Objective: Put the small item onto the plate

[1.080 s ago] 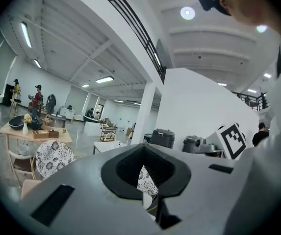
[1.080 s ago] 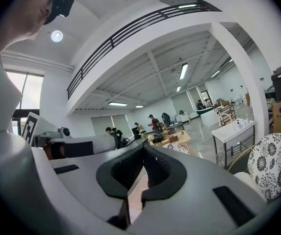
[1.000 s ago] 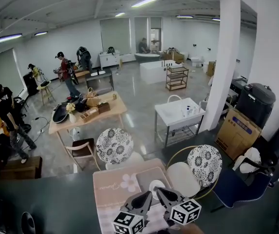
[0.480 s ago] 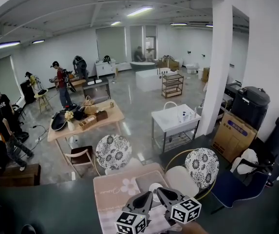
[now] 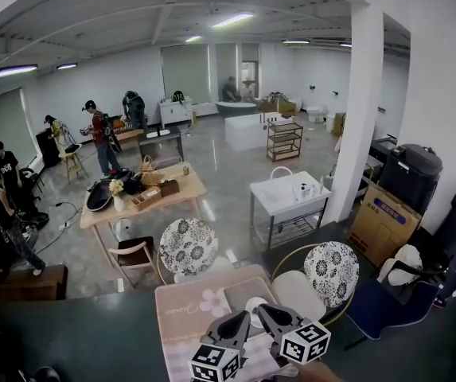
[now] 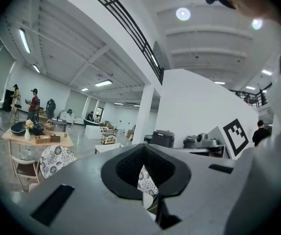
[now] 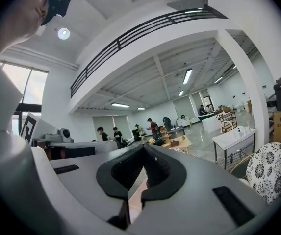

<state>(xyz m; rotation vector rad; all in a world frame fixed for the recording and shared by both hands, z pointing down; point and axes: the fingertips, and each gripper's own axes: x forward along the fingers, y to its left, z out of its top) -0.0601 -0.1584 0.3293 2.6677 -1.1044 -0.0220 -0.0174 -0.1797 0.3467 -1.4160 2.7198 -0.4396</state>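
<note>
In the head view a pink placemat (image 5: 186,313) lies on the table just below me, with a grey mat (image 5: 239,291) on it. A small white round plate (image 5: 253,303) rests on the grey mat. I cannot make out the small item. My left gripper (image 5: 240,319) and right gripper (image 5: 266,313) hover side by side just short of the plate, both shut and holding nothing. In the left gripper view the left gripper (image 6: 143,152) points up into the room. The right gripper (image 7: 144,151) does the same in its own view.
Two chairs with black-and-white patterned backs (image 5: 188,249) (image 5: 331,269) stand beyond the table, with a white round seat (image 5: 298,293) beside it. A blue chair (image 5: 387,309) is at the right. A white column (image 5: 363,110), a cardboard box (image 5: 387,213) and several people farther off fill the room.
The head view has shifted slightly and the people in the background have walked a little. Both grippers stay shut in the same spot near the plate.
</note>
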